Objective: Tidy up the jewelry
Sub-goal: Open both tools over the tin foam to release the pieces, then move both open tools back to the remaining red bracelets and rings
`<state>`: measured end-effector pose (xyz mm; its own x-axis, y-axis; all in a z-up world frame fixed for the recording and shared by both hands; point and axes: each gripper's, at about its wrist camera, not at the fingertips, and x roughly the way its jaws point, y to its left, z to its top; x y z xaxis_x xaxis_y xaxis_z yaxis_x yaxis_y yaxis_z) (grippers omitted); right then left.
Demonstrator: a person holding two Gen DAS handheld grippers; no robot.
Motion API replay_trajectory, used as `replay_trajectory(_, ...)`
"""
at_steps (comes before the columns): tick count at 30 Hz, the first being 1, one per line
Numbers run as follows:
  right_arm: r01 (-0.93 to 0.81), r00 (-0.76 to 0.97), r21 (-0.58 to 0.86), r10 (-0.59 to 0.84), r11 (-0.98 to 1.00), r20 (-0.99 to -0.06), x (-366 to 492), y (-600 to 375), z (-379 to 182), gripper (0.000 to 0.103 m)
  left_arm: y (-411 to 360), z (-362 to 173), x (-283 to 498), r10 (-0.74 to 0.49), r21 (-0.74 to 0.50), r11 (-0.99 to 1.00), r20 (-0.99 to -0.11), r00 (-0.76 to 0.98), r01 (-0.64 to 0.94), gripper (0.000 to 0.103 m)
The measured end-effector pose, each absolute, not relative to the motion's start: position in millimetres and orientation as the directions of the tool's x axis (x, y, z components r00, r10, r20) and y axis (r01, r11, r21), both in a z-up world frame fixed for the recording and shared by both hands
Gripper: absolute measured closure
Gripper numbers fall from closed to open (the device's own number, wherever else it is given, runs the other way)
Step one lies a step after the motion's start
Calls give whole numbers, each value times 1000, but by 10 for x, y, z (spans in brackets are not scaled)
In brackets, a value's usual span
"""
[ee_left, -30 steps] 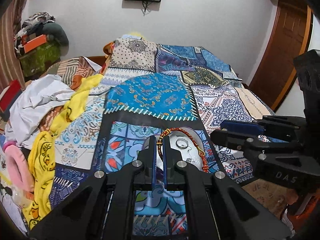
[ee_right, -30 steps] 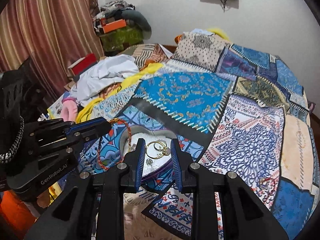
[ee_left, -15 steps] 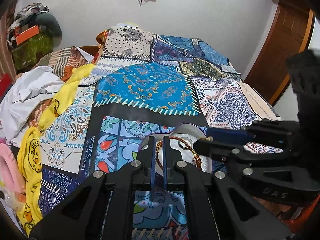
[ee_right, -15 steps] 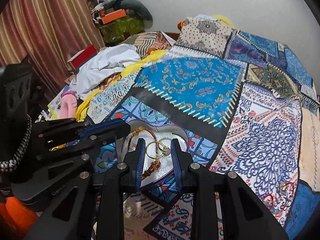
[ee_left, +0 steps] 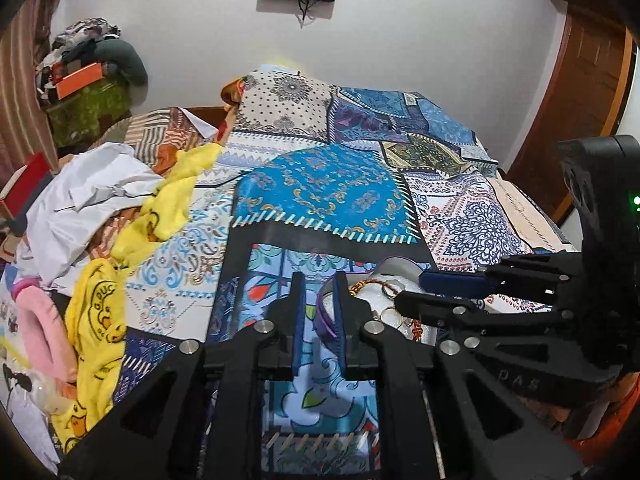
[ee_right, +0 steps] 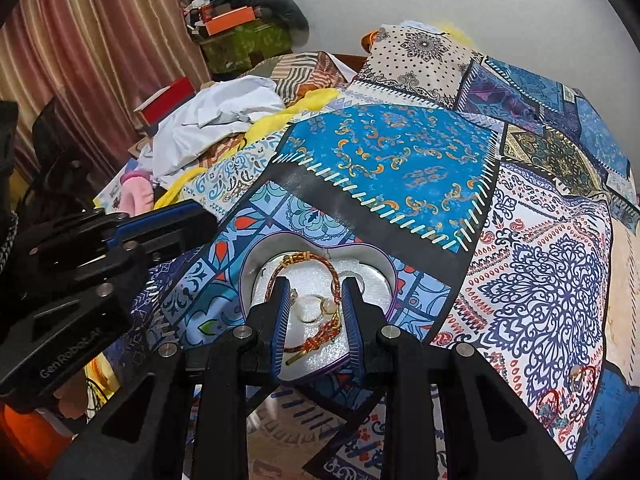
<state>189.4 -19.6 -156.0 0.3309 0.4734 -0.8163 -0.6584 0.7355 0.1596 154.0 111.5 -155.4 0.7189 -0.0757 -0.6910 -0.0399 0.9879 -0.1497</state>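
Note:
A heart-shaped box (ee_right: 256,264) with a purple rim (ee_left: 326,320) lies open on the patterned bedspread. A red and gold cord bracelet (ee_right: 320,258) rests inside it, free of any gripper. My left gripper (ee_left: 319,312) stands beside the box's left edge. Its jaws are opening, with no jewelry between the pads. My right gripper (ee_right: 314,300) hangs low over the box and is shut on thin gold rings (ee_right: 316,308). From the left wrist it reaches in from the right (ee_left: 412,290), with the rings (ee_left: 386,314) just below its tips.
A heap of white and yellow clothes (ee_left: 100,200) covers the bed's left side. More small red and gold jewelry (ee_right: 554,404) lies on the bedspread (ee_right: 540,280) to the box's right. A wooden door (ee_left: 580,100) stands at the far right.
My left gripper has let go of the cord bracelet, which now lies in the box, and has drawn off to the left. The right gripper sank toward the box with the rings.

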Motion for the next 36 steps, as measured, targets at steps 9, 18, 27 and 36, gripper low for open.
replay_trajectory(9, -629, 404, 141, 476, 765, -781, 1831, -380, -1298, 71, 961, -1307, 1407, -67, -123, 992, -661, 748, -19, 87)
replay_trajectory(18, -572, 501, 119, 460, 812, -733, 1752, -836, -1028, 70, 531, -1182, 1443, -109, -107, 993, -649, 753, 52, 86)
replay_trajectory(27, -469, 587, 108, 401, 877, -703, 1796, -1480, -940, 69, -17, -1173, 1562, -166, -96, 986, -662, 731, 137, 73)
replay_trajectory(36, -318, 646, 107, 298, 942, -703, 1903, -2263, -978, 69, -526, -1241, 1752, -221, -82, 970, -686, 693, 228, 71)
